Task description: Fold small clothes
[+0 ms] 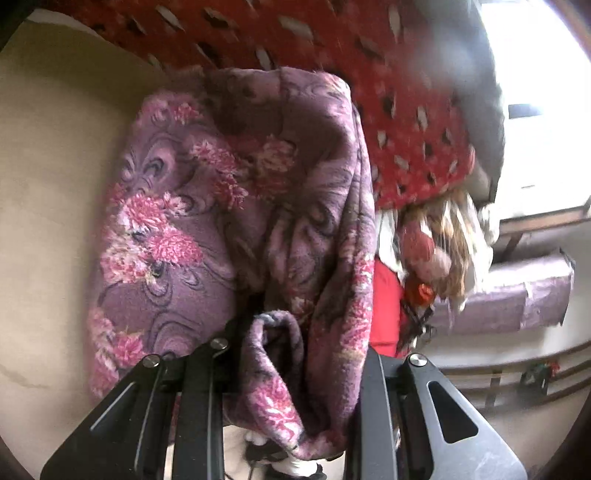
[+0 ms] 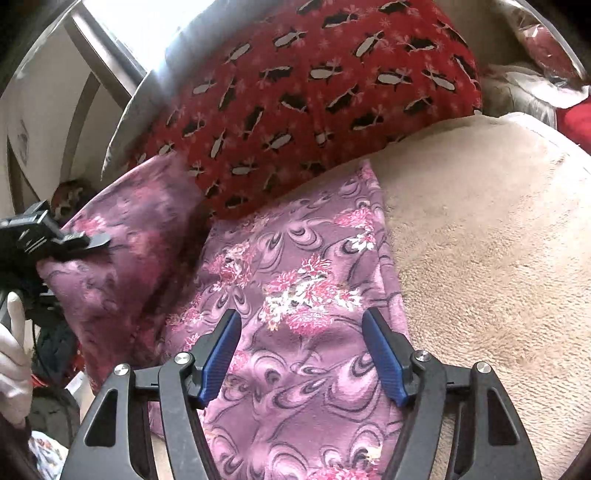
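Left gripper [image 1: 291, 369] jaws pinch the purple garment's [image 2: 295, 295] lifted edge; right gripper [image 2: 301, 354] jaws gape over it.

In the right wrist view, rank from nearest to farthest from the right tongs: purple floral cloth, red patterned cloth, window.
1. Purple floral cloth: directly under the right tongs, between their open blue pads.
2. Red patterned cloth: beyond it, top centre.
3. Window: farthest, upper left, behind the bedding.
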{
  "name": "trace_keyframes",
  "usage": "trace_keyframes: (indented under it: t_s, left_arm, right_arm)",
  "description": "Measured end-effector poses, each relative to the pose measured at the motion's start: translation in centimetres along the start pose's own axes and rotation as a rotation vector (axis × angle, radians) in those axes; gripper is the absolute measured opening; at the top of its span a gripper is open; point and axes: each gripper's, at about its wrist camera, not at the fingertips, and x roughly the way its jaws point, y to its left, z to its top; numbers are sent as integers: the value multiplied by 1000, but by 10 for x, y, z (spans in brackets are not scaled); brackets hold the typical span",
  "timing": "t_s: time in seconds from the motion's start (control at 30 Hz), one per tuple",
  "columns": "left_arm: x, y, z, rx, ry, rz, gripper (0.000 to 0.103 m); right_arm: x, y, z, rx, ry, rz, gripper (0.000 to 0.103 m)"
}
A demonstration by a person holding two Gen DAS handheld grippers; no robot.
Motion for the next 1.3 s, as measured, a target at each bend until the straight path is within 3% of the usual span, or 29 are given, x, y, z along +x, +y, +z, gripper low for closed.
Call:
trace_keyframes:
  t_s: [0.17, 0.3, 0.57, 0.67, 0.73, 0.8, 0.9, 1.0, 1.03, 1.1, 1.13, 1.2, 1.3]
  left_arm:
    - [61, 5, -6, -35, 93, 46, 21]
    - [79, 19, -7, -78, 132, 46, 24]
    - [26, 29, -19, -68, 136, -56, 52]
    - [-11, 44, -27, -73, 95, -123, 54]
    - [-28, 54, -28, -55, 44, -93, 62]
    - [-35, 66, -24, -57, -23, 18, 66]
    - [-23, 89, -18, -119, -5, 38, 66]
    - [-13, 95, -20, -123, -1, 50, 66]
    - [-14, 94, -21, -117, -4, 52, 66]
    - [-19, 89, -22, -102, -9, 55, 66]
    - [-22, 86, -23, -97, -13, 57, 66]
    - [-36, 85, -26, -64, -39, 89, 66]
    - [-30, 76, -35, 24, -98, 263, 69]
  right_arm:
    - [-2, -1, 0, 4, -7, 11, 70]
    - [-3, -4, 0, 23, -11, 33, 70]
    - [-3, -11, 0, 57, -7, 69, 70]
    - [-6, -18, 4, 120, 13, 92, 70]
    - [-15, -24, 9, 178, 12, 83, 70]
    - [-23, -25, 17, 221, -11, 122, 72]
    - [-21, -15, 28, 245, 2, 206, 72]
    - [8, 6, 30, 196, 145, 200, 79]
    - [20, 15, 28, 144, 207, 141, 75]
    - [28, 35, 27, 4, 247, 97, 24]
    - [25, 45, 29, -64, 253, 84, 14]
    - [7, 53, 36, -105, 194, 116, 13]
    - [-24, 43, 41, -95, 85, 104, 13]
